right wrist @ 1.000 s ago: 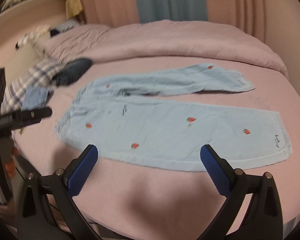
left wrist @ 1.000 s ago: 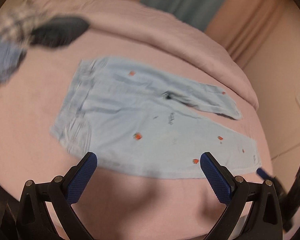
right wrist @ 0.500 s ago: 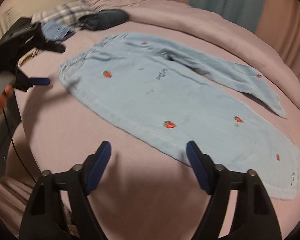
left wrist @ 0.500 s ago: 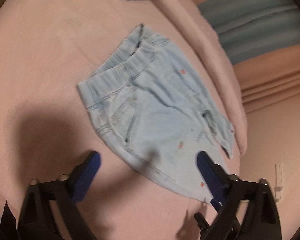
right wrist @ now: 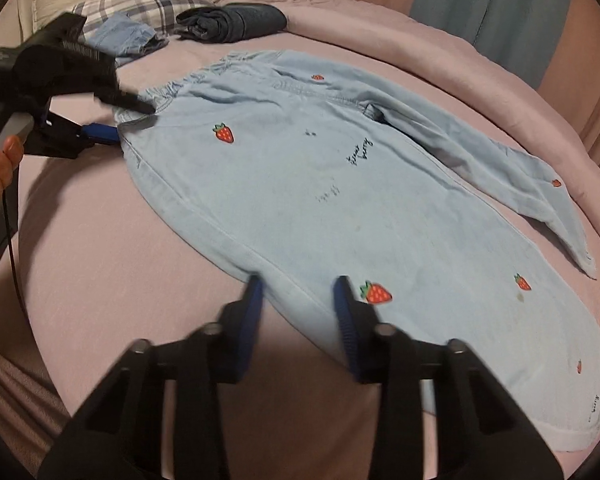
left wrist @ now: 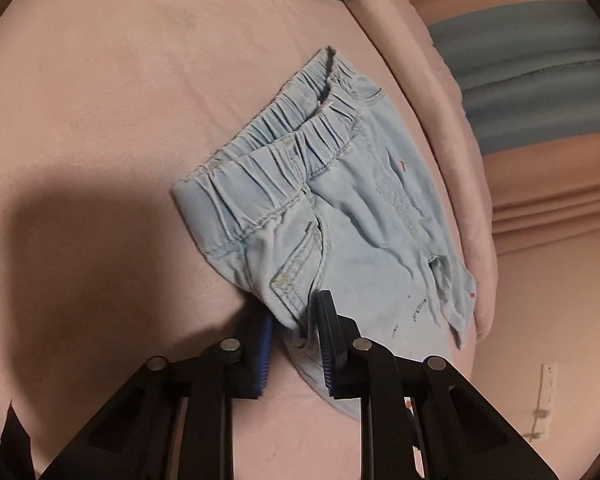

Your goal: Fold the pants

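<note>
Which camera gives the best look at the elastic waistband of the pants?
The left wrist view: the waistband fills the middle, gathers and stitching sharp. The right wrist view shows it only small and far off, partly behind the left gripper.

Left wrist view looked steeply down, close over the pants' [left wrist: 340, 200] waistband corner. Right wrist view looked down along the near leg [right wrist: 320, 200]. Both shared pants and bed [right wrist: 120, 260].
</note>
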A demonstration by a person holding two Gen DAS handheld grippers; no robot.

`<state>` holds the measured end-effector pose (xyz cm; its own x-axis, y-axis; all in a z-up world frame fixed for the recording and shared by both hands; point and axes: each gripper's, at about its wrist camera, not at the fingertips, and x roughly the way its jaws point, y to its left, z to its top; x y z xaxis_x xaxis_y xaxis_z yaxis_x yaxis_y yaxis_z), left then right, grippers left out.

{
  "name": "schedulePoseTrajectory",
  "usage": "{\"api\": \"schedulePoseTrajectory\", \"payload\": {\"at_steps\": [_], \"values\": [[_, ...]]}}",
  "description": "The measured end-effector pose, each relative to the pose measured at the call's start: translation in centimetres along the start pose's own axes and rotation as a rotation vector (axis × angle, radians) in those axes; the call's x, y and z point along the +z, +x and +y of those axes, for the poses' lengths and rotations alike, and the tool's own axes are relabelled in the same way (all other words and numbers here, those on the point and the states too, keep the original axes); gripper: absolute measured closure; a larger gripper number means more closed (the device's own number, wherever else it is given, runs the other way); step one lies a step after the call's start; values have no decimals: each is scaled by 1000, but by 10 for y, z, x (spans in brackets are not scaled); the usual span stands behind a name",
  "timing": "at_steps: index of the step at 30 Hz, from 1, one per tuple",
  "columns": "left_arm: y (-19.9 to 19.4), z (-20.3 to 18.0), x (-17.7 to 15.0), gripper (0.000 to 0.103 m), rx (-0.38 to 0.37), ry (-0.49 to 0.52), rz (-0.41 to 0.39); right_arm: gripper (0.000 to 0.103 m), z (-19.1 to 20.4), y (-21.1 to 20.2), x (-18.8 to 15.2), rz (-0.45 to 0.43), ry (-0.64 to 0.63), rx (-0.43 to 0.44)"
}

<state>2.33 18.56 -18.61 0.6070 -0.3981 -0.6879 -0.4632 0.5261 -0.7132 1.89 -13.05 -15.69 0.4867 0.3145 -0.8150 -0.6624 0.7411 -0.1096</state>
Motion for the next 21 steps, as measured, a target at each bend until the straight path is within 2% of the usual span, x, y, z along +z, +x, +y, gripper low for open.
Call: {"api": "schedulePoseTrajectory", "payload": {"at_steps": [3, 6, 8, 9, 10, 12, 14, 16, 18, 21], "values": [[-10, -10, -4, 92, 6, 66, -30, 90, 2, -4, 5, -17, -14, 4], [-29, -24, -8, 92, 29, 148, -92, 93, 1, -21, 10, -53, -12, 23], [-26, -25, -9, 92, 80, 180, -88, 93, 0, -31, 11, -64, -16, 65], [-17, -18, -10, 92, 122, 177, -55, 92, 0, -30, 9, -56, -18, 89], [-9, -12, -10, 92, 143, 155, -32, 91, 1, -26, 5, -38, -14, 105], [-8, -4, -10, 87, 126, 136, -35, 87, 7, -7, -4, 56, 0, 120], [-12, -9, -8, 79, 155, 174, -22, 81, 12, -9, -8, 44, -3, 114], [-25, -18, -9, 70, 220, 238, -25, 63, 5, -15, -6, 55, 28, 158], [-41, -27, -13, 70, 272, 310, -72, 64, -9, -30, -3, 37, 71, 210], [-56, -45, -17, 69, 309, 432, -150, 64, -37, -51, 1, -20, 115, 147]]}}
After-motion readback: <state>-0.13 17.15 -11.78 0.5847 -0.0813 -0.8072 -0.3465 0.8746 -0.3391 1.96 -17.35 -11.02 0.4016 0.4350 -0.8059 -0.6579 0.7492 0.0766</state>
